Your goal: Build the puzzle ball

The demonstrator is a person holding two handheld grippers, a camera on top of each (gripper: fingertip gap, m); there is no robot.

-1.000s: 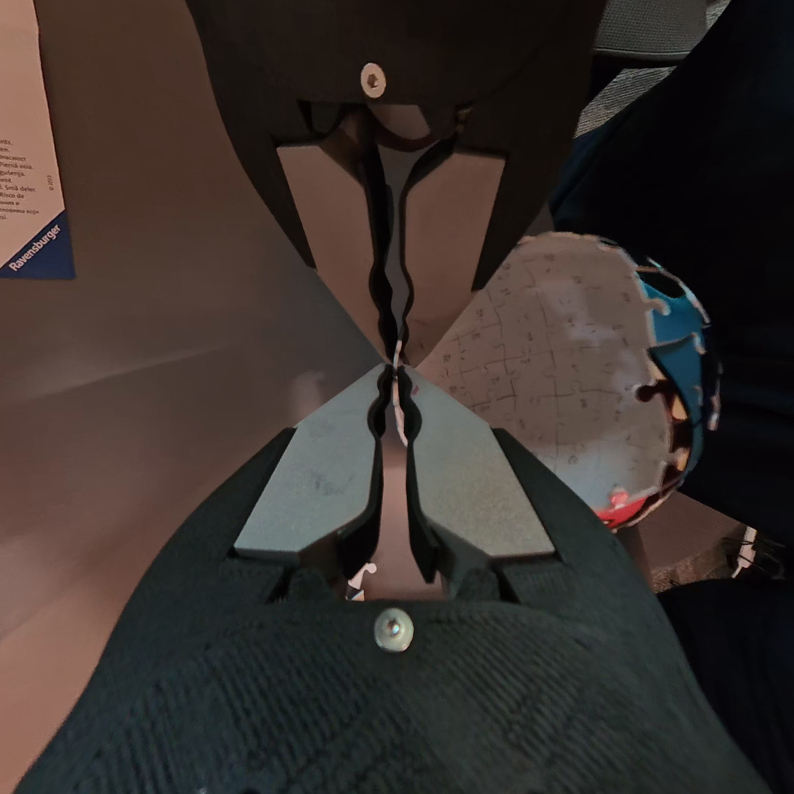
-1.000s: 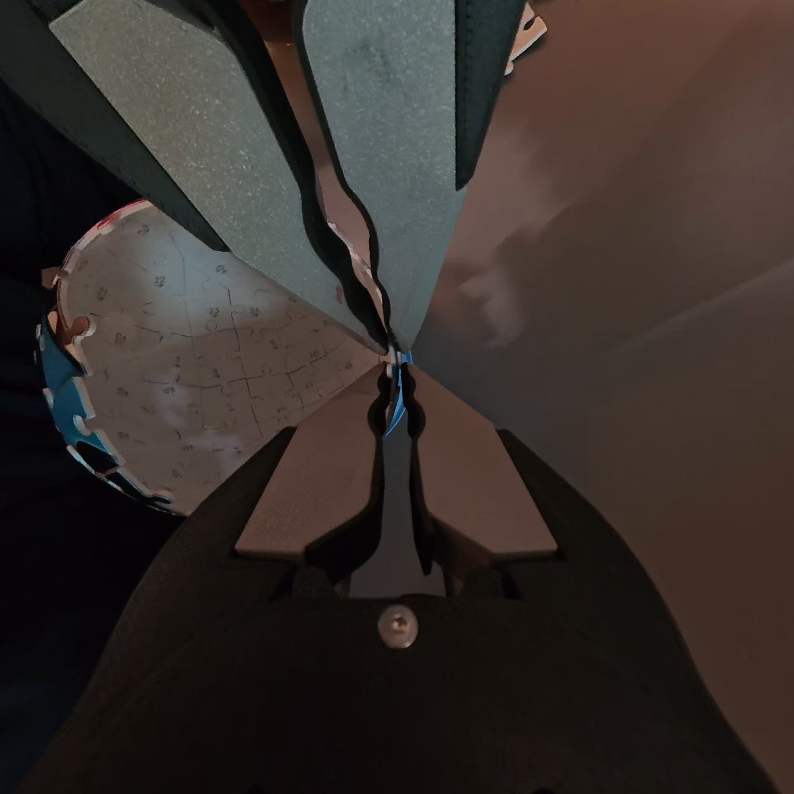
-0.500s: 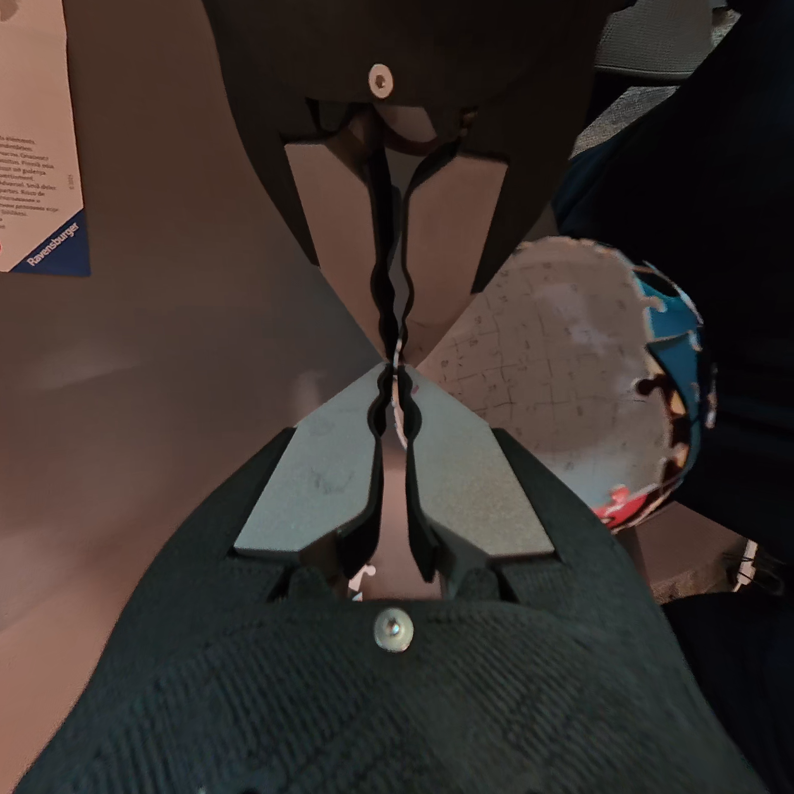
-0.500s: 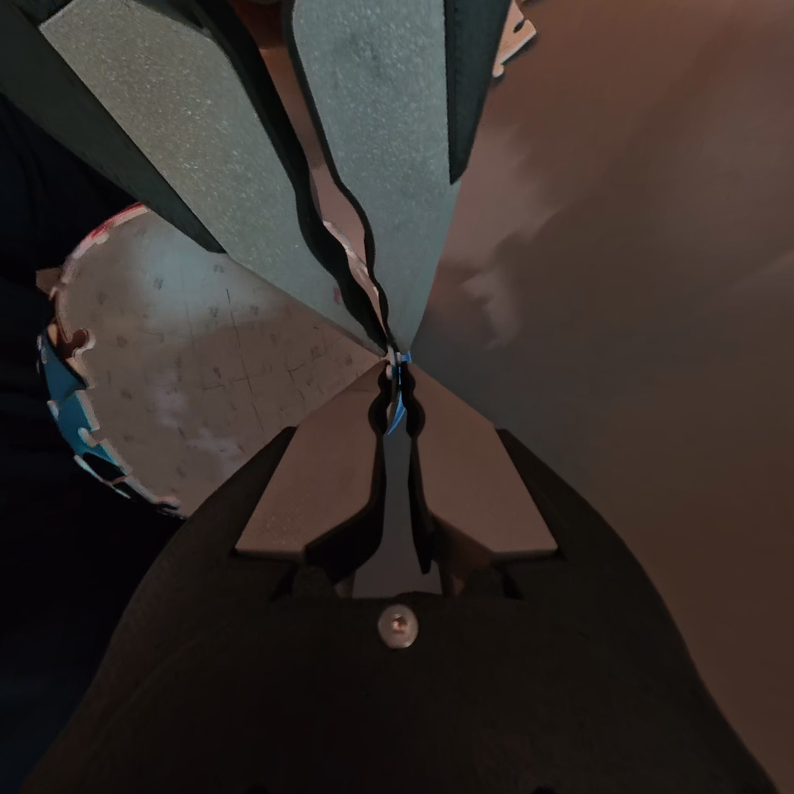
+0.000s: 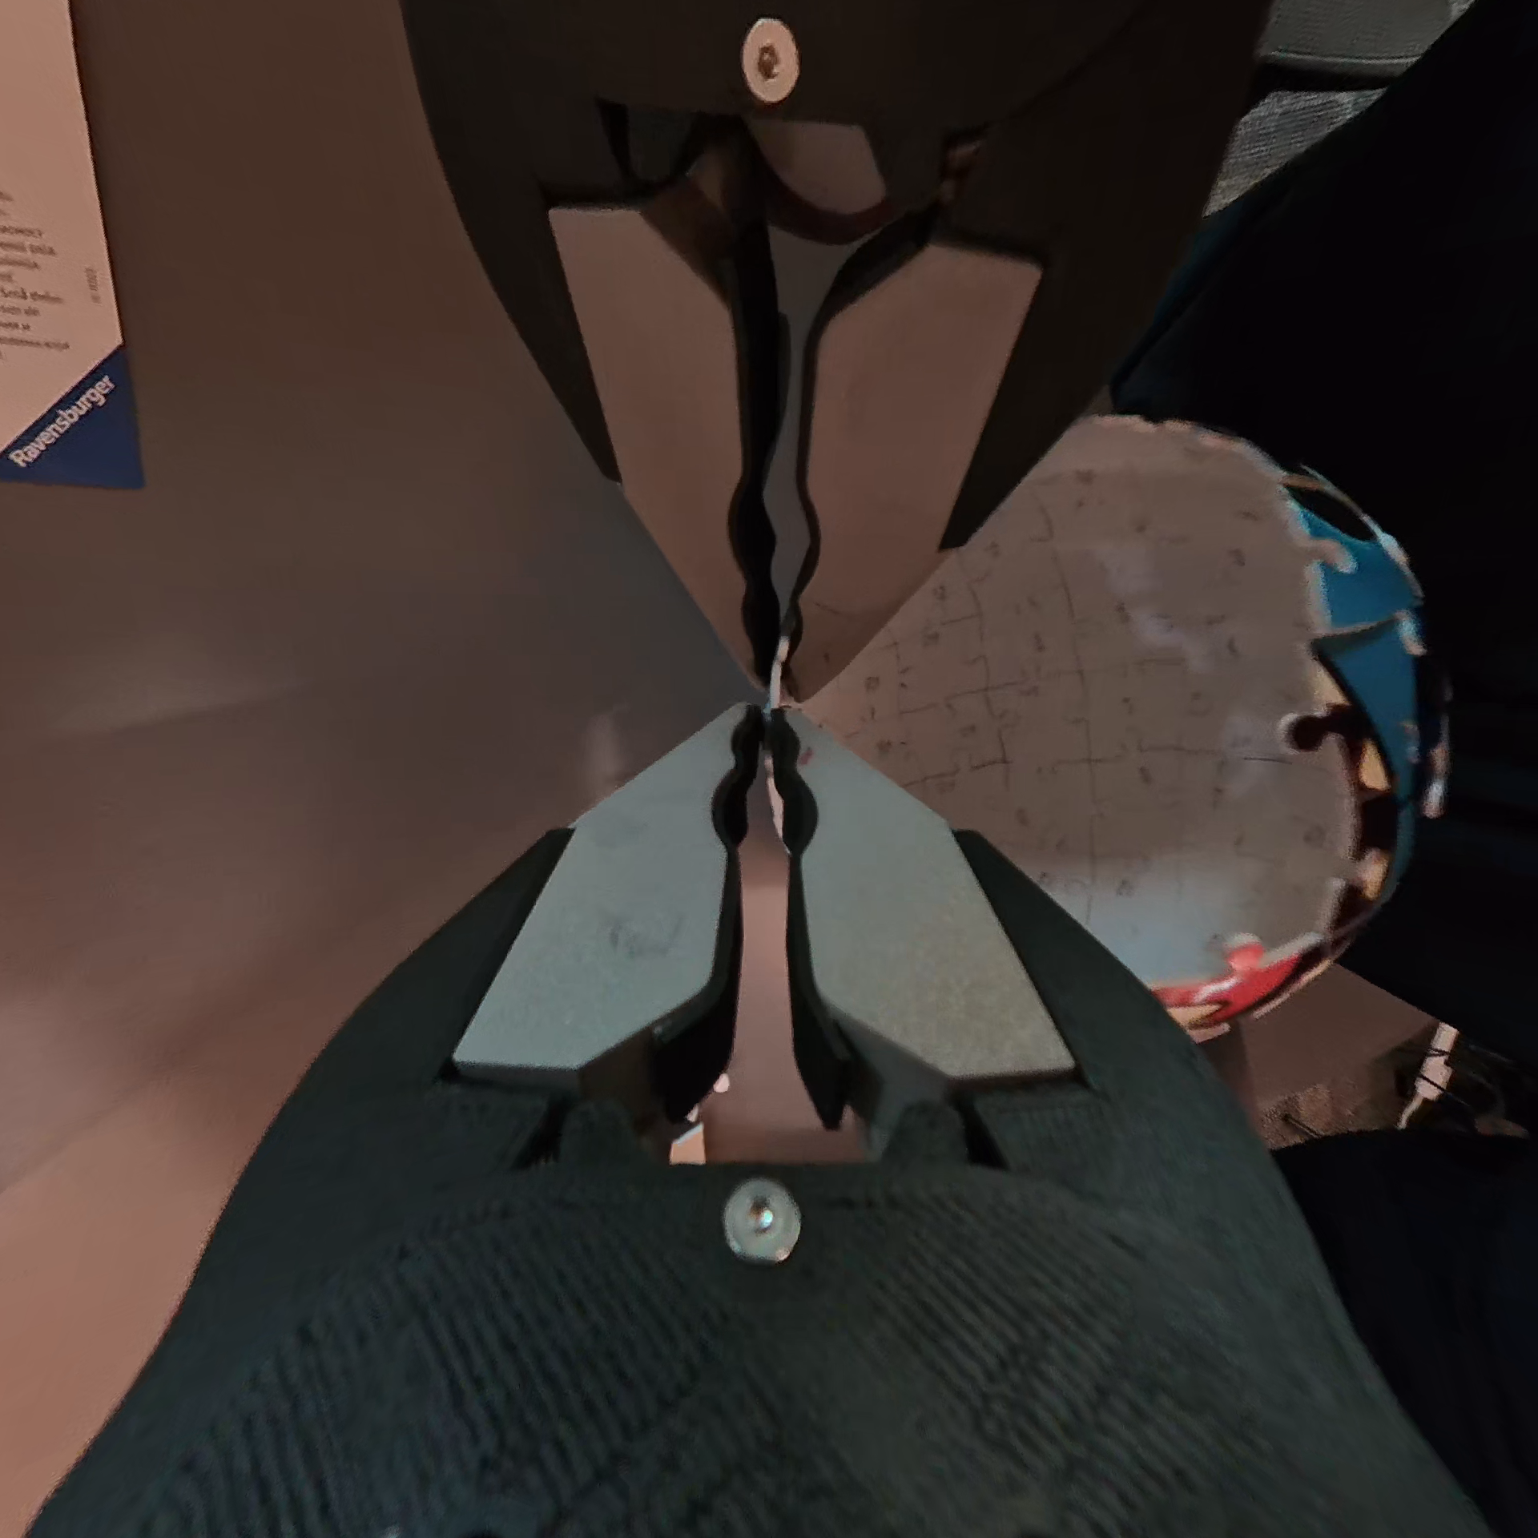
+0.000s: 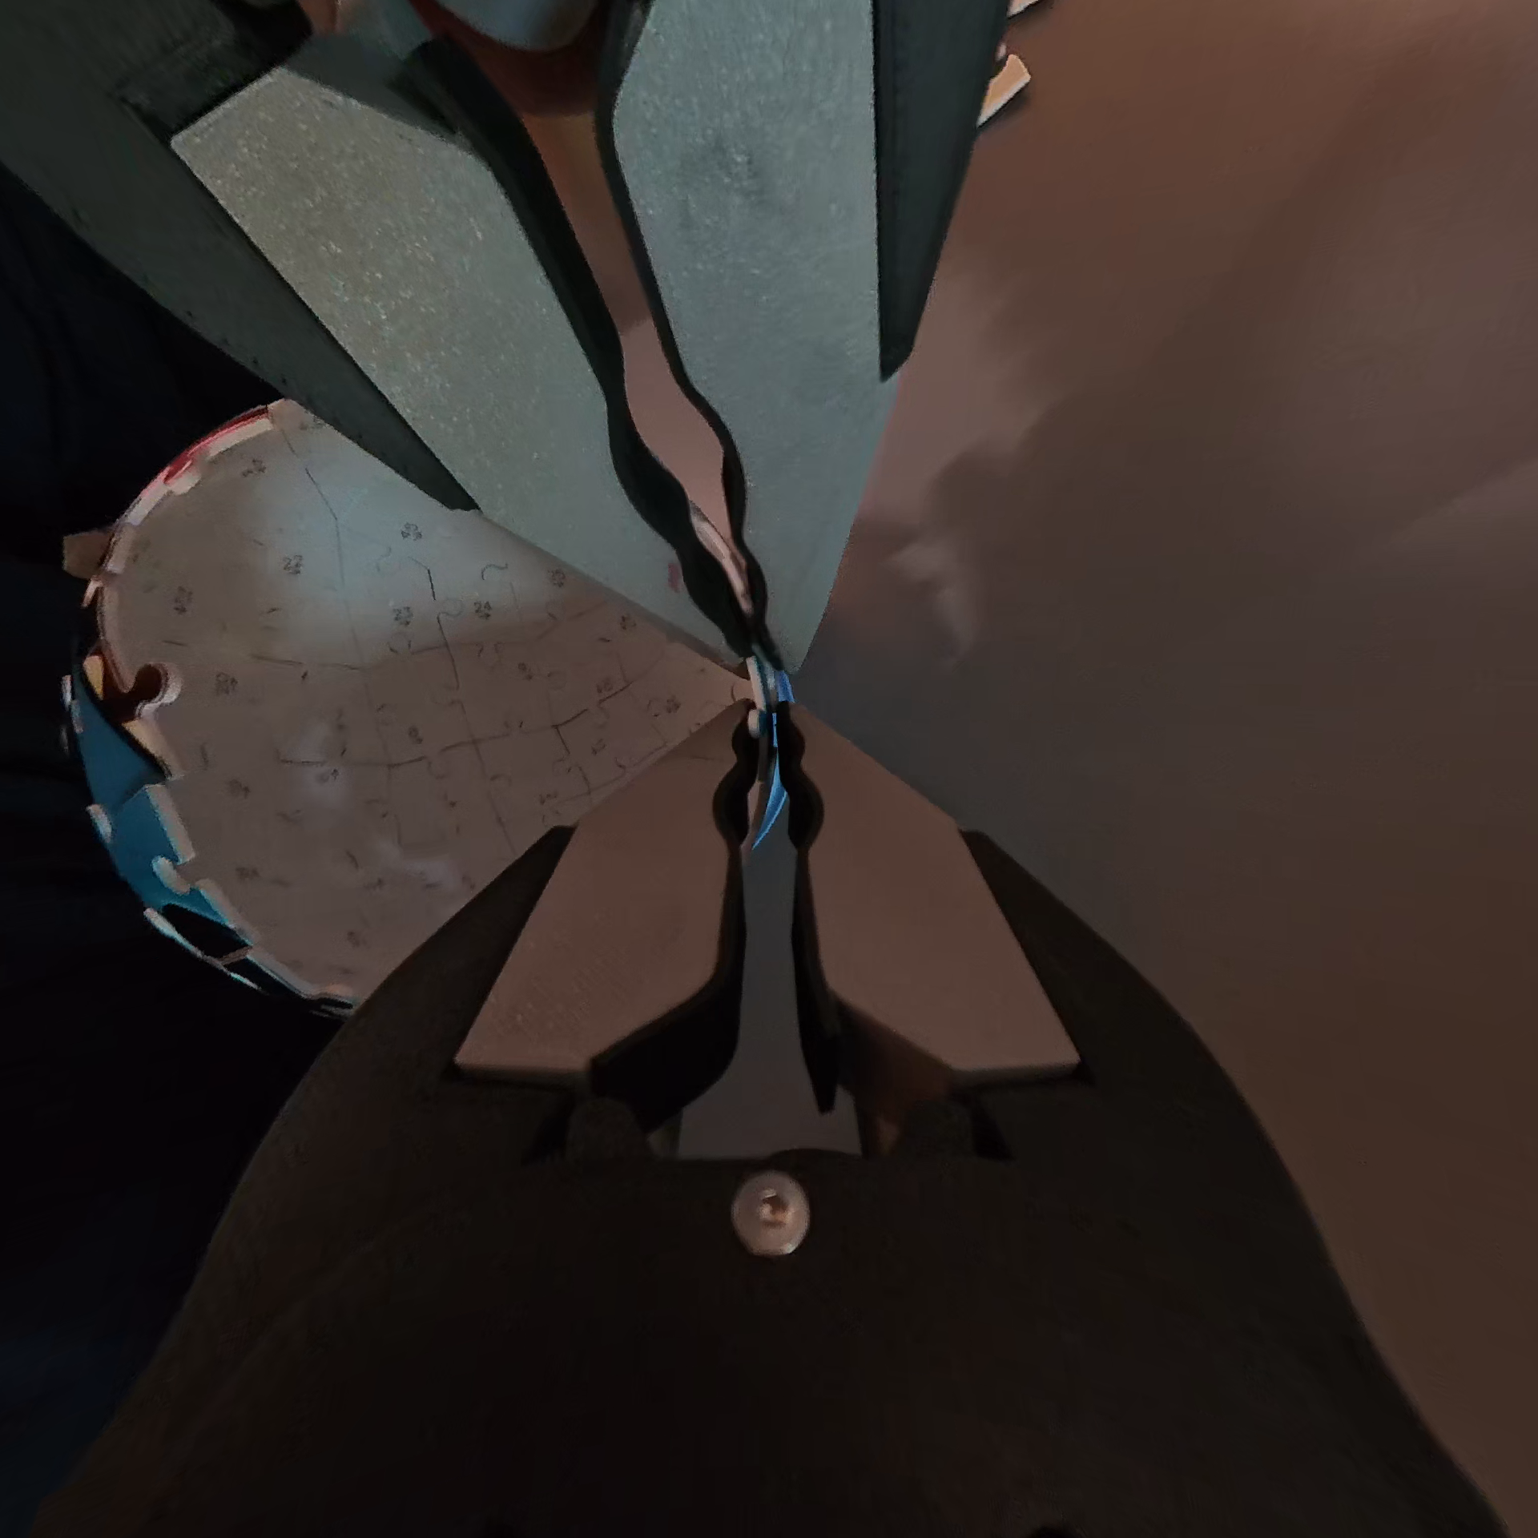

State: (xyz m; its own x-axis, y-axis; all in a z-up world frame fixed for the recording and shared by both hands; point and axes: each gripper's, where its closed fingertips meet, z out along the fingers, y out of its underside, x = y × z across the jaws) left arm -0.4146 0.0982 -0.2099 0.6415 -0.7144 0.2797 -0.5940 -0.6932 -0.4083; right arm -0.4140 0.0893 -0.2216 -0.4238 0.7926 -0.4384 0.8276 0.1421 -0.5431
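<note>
The half-built puzzle ball [image 5: 1082, 749] is an open shell, white and numbered inside, blue and red outside. It hangs off the table edge, in front of a person in dark clothes. My left gripper [image 5: 761, 724] is shut on a thin white curved piece [image 5: 778, 799] at the shell's rim. My right gripper [image 5: 782, 657] meets it tip to tip from the far side. In the right wrist view my right gripper [image 6: 770, 724] is shut on a blue-faced piece [image 6: 774, 791] at the same spot on the ball [image 6: 374, 707]. The left gripper [image 6: 753, 649] comes in from above.
A printed leaflet [image 5: 58, 250] lies on the brown table [image 5: 291, 666] at the far left. A loose puzzle piece [image 6: 1003, 83] lies on the table [image 6: 1248, 582] behind the left gripper. A grey chair [image 5: 1298, 108] and the person's dark clothing [image 5: 1373, 333] are on the ball's side. My two grippers' fingertips are within a few centimetres of each other.
Both grippers stay shut, tip to tip. The pair has shifted a little over the table: the leaflet has slid right in the left wrist view, and the ball has turned slightly.
</note>
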